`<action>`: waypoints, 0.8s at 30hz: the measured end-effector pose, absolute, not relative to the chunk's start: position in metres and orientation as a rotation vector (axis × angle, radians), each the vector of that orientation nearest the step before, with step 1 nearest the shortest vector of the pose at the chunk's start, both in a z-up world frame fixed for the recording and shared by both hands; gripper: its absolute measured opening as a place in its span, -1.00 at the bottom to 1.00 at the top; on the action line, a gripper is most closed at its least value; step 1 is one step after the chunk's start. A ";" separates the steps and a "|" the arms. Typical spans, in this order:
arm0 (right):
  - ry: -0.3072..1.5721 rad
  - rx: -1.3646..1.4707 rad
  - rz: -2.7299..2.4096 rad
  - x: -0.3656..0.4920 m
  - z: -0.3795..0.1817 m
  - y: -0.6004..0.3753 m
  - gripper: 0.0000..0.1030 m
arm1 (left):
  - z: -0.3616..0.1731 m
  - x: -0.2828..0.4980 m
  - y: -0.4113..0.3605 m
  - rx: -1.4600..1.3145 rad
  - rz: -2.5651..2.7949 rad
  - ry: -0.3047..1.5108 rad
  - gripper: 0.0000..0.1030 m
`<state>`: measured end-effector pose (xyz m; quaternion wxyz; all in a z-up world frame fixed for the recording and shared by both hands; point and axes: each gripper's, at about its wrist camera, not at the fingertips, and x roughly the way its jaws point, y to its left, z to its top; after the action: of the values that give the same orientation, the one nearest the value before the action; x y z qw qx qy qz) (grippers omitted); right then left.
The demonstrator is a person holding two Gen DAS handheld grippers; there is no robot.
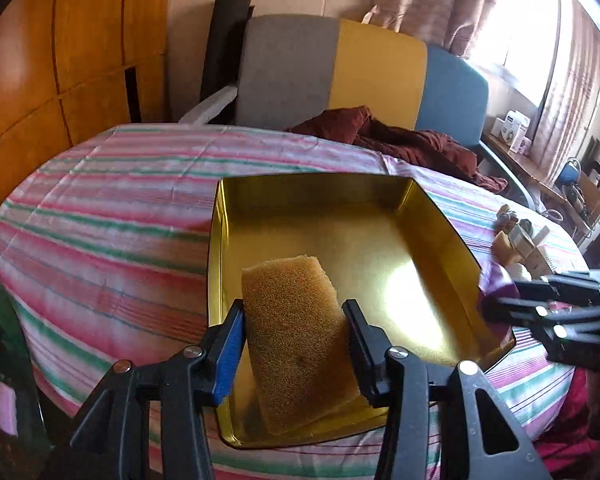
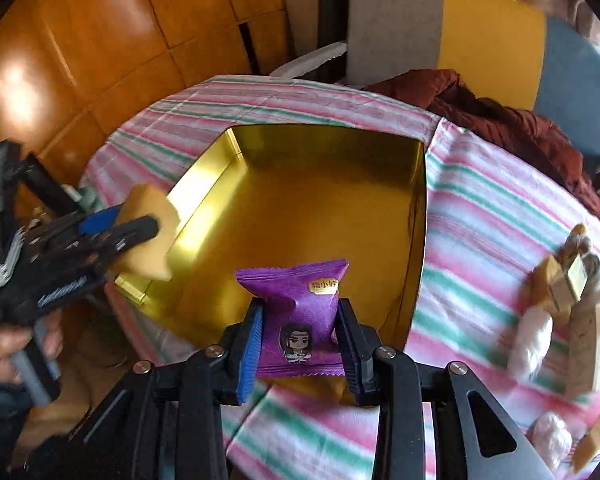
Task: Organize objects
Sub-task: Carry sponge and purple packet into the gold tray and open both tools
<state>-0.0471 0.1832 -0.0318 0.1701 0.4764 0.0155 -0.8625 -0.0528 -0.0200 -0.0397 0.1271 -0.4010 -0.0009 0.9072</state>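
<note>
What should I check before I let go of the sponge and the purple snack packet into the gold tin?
1. Left gripper shut on sponge: ok.
2. Right gripper shut on purple packet: ok.
3. Sponge over the gold tin: ok.
4. Packet over the tin: ok, near its front edge.
5. Tin floor free where the items would land: ok.
6. Height above the tin floor: cannot tell.
</note>
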 end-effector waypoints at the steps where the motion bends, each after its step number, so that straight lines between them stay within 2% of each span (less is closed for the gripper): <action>1: 0.037 1.355 -2.443 -0.051 -0.031 0.183 -0.31 | -0.038 -0.054 -0.020 -1.151 2.648 0.013 -0.07; 7: 0.054 1.370 -2.451 -0.065 -0.031 0.179 -0.31 | -0.024 -0.075 -0.015 -1.126 2.659 -0.095 -0.07; 11: 0.001 1.387 -2.387 -0.066 -0.041 0.176 -0.31 | -0.016 -0.075 -0.007 -1.105 2.663 -0.048 -0.07; 18: -0.056 1.412 -2.433 -0.073 -0.049 0.184 -0.31 | -0.034 -0.067 -0.022 -1.214 2.650 -0.039 0.00; 21: -0.060 1.446 -2.473 -0.074 -0.052 0.190 -0.25 | -0.045 -0.061 -0.026 -1.266 2.686 0.035 0.05; 24: -0.112 1.472 -2.478 -0.073 -0.057 0.199 -0.08 | -0.049 -0.053 -0.034 -1.293 2.714 0.028 0.11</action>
<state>-0.0729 0.1991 -0.0570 0.1281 0.5060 -0.0384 -0.8521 -0.0531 -0.0337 -0.0494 0.0675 -0.4290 0.0092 0.9007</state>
